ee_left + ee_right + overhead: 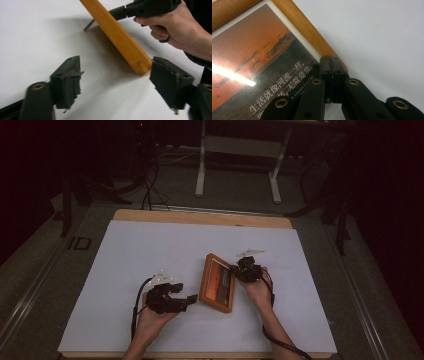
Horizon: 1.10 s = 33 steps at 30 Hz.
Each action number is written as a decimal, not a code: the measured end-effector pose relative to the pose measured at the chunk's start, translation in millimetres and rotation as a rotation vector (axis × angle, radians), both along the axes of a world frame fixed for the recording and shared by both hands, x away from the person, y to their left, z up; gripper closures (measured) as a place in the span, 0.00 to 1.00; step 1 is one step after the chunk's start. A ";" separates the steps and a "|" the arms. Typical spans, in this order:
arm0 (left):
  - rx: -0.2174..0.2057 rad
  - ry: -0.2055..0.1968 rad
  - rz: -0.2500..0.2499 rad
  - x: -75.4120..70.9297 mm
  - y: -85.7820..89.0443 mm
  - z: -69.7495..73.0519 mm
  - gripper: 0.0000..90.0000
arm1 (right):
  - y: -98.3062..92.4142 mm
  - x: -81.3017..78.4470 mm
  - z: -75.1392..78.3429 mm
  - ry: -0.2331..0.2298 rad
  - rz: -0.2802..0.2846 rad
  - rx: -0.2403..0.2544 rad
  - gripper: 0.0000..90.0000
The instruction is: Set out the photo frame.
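A wooden picture frame (217, 282) with an orange sunset print and white script lies tilted in the middle of the white table. My right gripper (235, 271) is at its right edge. In the right gripper view its jaws (333, 61) are pressed together, tips on the wooden rim of the frame (249, 50), with nothing visible between them. My left gripper (186, 292) is just left of the frame, open. In the left gripper view, the left gripper (117, 75) has its jaws wide apart. The frame's near corner (140, 66) is close to its right pad, apart from it. The right gripper (120, 12) reaches the frame's far side.
A white sheet (150, 250) covers the wooden table (200, 217). There is free room on the sheet to the left, right and back of the frame. Beyond the table, a dark floor holds cables (150, 185) and the white legs of a desk (201, 165).
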<state>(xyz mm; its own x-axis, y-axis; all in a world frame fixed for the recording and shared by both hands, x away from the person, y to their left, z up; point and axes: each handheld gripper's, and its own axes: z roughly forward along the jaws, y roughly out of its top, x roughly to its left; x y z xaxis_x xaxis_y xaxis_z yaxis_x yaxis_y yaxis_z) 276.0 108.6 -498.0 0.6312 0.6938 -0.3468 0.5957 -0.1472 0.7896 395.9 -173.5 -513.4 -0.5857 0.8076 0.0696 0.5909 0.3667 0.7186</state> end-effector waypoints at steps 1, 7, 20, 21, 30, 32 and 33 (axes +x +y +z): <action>0.006 0.003 -0.002 -0.1 -4.1 -0.3 0.21 | 0.0 0.1 0.2 0.002 0.000 -0.001 1.00; 0.020 0.035 -0.017 6.5 -24.7 -3.9 0.17 | -0.3 -0.1 -0.2 -0.001 0.001 0.001 1.00; -0.071 0.168 -0.054 27.0 -42.1 -12.7 0.54 | -0.5 -0.4 0.0 0.000 0.004 -0.001 1.00; -0.073 0.174 -0.050 27.1 -42.5 -12.3 0.55 | -0.4 -0.6 0.1 0.001 0.005 -0.003 1.00; -0.086 0.203 -0.038 29.3 -45.8 -9.0 0.62 | -6.9 -4.4 5.2 -0.012 0.013 0.004 0.98; -0.075 0.191 -0.043 29.8 -49.2 -5.8 0.64 | -12.6 -7.8 8.9 -0.020 0.008 0.012 0.96; -0.075 0.191 -0.043 29.8 -49.2 -5.8 0.64 | -12.6 -7.8 8.9 -0.020 0.008 0.012 0.96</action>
<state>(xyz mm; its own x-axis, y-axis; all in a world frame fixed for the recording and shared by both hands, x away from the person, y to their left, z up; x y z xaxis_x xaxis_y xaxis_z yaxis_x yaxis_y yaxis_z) 305.8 59.4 -503.8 0.5776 0.6354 -0.5125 0.7301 -0.1213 0.6725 388.1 -186.1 -504.5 -0.5932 0.8022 0.0674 0.5738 0.3626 0.7344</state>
